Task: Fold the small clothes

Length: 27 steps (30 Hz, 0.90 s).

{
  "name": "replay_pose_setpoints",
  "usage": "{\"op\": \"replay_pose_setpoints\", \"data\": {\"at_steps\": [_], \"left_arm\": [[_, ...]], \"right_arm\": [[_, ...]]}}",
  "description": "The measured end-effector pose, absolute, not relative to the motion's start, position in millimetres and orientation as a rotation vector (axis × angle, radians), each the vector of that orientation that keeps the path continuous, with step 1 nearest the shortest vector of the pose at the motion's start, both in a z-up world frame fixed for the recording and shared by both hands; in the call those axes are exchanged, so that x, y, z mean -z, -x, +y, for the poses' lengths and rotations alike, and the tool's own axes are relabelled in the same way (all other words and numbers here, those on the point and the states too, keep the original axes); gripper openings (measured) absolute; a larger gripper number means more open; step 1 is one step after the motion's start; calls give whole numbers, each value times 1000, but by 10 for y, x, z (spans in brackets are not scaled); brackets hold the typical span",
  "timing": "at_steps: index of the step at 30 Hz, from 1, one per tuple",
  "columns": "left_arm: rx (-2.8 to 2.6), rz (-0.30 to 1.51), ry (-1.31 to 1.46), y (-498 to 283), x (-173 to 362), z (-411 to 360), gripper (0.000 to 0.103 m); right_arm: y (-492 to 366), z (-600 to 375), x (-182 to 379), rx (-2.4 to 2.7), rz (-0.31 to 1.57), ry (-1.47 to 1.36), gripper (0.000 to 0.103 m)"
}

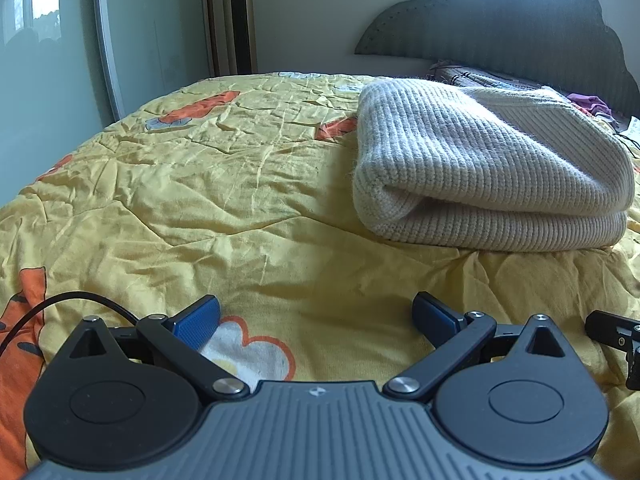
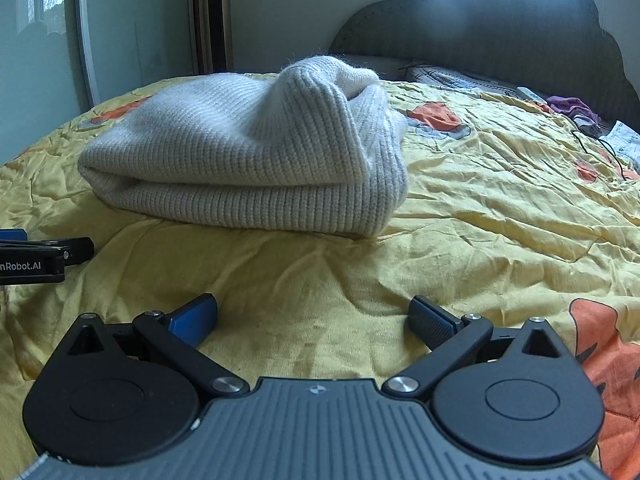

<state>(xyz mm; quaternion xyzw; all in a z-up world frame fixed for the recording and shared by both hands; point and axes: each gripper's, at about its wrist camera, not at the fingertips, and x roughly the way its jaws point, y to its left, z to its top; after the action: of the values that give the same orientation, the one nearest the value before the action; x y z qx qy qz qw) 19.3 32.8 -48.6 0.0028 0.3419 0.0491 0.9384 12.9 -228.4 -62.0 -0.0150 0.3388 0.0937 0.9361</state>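
Note:
A folded cream ribbed knit sweater (image 1: 480, 168) lies on the yellow bedspread (image 1: 220, 184), ahead and right of my left gripper (image 1: 316, 316). That gripper is open and empty, low over the bedspread. In the right wrist view the sweater (image 2: 248, 160) lies ahead and left, with a raised fold at its top. My right gripper (image 2: 312, 316) is open and empty, short of the sweater. The left gripper's side (image 2: 36, 258) shows at the left edge of the right wrist view, and part of the right gripper (image 1: 616, 340) shows at the right edge of the left wrist view.
A dark scalloped headboard (image 1: 520, 36) stands behind the bed. A striped pillow (image 2: 452, 76), purple cloth (image 2: 572, 106), a black cable (image 2: 600, 148) and paper (image 2: 626, 136) lie at the far right. A tower fan (image 1: 238, 16) and glass door (image 1: 52, 60) stand at the left.

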Motion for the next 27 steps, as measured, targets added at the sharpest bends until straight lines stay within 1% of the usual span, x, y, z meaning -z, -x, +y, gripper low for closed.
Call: {"op": "replay_pose_setpoints", "data": {"at_steps": [27], "left_arm": [[-100, 698, -5, -195, 491, 331, 103]], "right_arm": [[-125, -2283, 628, -191, 692, 32, 103]]}}
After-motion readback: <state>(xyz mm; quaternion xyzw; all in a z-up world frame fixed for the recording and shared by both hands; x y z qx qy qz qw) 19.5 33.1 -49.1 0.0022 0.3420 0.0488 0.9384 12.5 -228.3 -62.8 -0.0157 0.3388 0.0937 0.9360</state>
